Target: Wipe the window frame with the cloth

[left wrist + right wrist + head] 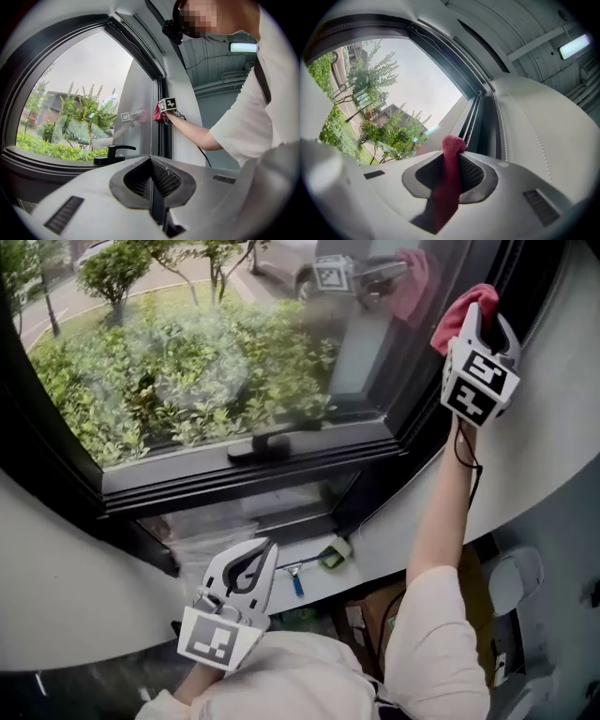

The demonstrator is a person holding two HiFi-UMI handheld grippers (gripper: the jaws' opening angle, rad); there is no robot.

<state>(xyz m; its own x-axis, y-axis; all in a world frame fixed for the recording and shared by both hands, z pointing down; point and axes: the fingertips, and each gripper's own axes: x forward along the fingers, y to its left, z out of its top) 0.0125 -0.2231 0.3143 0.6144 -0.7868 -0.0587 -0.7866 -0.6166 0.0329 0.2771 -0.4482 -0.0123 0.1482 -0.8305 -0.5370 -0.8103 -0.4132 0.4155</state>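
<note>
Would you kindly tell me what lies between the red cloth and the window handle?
Head view: only the glass pane and the dark upright of the window frame lie between the cloth and the handle.

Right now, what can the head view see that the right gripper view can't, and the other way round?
Only the head view shows the left gripper held low, the black window handle, a small blue-handled tool below the window, and the person's raised arm. Only the right gripper view shows a lit ceiling lamp and the sky. Both show the right gripper shut on the red cloth at the dark window frame, with greenery outside.
</note>
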